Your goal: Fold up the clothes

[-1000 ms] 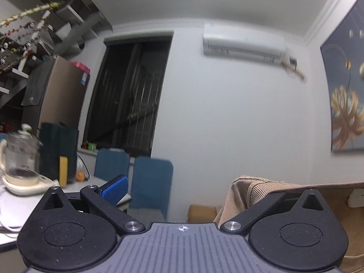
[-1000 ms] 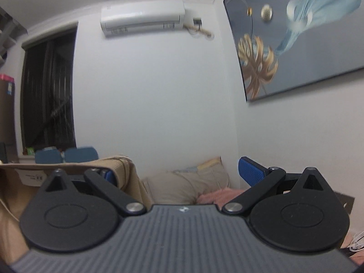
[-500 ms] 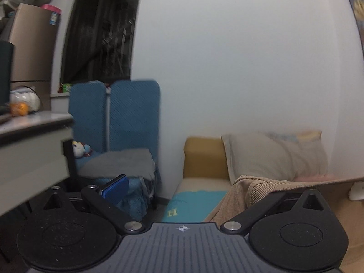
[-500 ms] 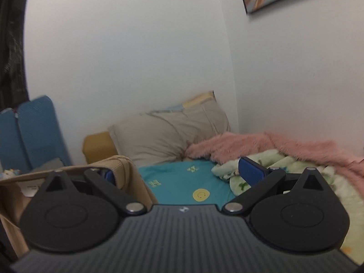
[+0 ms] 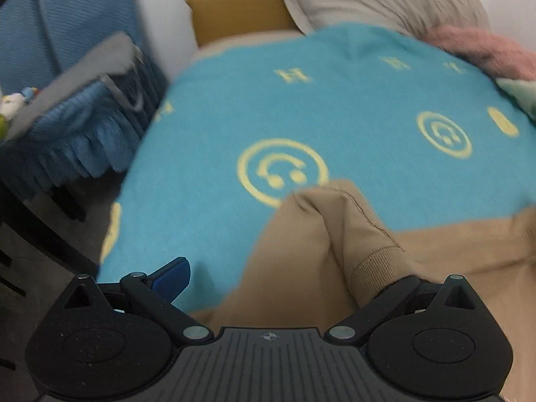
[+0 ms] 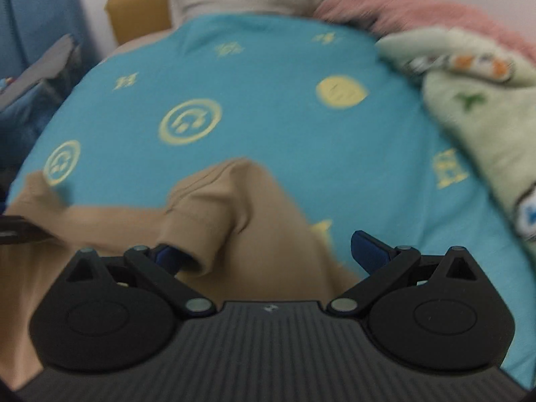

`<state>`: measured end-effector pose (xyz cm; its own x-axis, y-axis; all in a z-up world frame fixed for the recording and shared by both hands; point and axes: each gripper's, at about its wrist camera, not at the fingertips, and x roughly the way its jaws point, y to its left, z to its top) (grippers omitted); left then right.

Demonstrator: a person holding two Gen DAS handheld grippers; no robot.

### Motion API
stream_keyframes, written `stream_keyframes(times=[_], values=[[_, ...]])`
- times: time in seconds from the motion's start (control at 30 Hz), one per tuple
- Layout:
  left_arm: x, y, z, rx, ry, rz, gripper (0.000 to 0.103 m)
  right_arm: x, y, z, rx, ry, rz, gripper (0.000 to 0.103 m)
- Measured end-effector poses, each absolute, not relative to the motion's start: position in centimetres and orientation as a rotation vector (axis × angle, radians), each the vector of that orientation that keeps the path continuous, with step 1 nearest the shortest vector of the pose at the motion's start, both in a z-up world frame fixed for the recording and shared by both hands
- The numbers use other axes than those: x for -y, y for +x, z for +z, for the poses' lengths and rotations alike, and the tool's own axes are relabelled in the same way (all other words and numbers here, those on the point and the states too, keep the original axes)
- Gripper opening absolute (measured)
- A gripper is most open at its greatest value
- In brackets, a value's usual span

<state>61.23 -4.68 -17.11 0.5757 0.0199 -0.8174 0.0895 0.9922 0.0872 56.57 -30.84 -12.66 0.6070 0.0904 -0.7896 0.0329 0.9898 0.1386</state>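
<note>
- The tan garment (image 5: 301, 241) lies on the teal blanket (image 5: 234, 117), near its closer edge.
- The left gripper (image 5: 278, 278) has its fingers spread wide; the garment's cuff covers the right one.
- The right gripper (image 6: 268, 254) is also spread wide, with the cuff (image 6: 194, 234) over its left finger.

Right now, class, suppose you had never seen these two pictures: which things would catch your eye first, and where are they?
The bright turquoise blanket with yellow smiley prints fills the middle of both views, spread over the bed. A tan garment drapes across its near edge, a ribbed cuff hanging by each tool. At the far right of the right wrist view, a pale green quilt lies below a fuzzy pink blanket.
</note>
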Motion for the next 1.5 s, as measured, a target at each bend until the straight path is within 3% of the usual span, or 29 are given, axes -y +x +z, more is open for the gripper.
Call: stream_keyframes(times=[0.23, 0.6, 0.83, 1.07, 1.17, 1.5], values=[[2.4, 54.9, -10.9, -0.830, 0.017, -0.070, 0.103, 29.3, 48.6, -7.9, -0.764, 0.211, 0.048, 0.103], [0.8, 32.8, -0.6, -0.595, -0.017, -0.040, 0.103, 27.6, 25.3, -0.3, -0.500, 0.277, 0.038, 0.103], [-0.5, 22.2, 3.5, -0.477, -0.013, -0.038, 0.103, 27.5, 14.9, 2.3, -0.369, 0.239, 0.064, 0.103], [0.5, 14.4, 1.6, -0.397, 0.084, -0.039, 0.103, 27.5, 10.9, 1.3, -0.331, 0.220, 0.096, 0.103], [-0.1, 12.9, 0.8, -0.410, -0.001, -0.028, 0.103, 27.3, 11.2, 1.6, -0.307, 0.241, 0.122, 0.103], [-2.0, 14.9, -2.0, -0.548, -0.112, 0.026, 0.103, 28.3, 11.2, 0.5, -0.319, 0.348, 0.126, 0.103]])
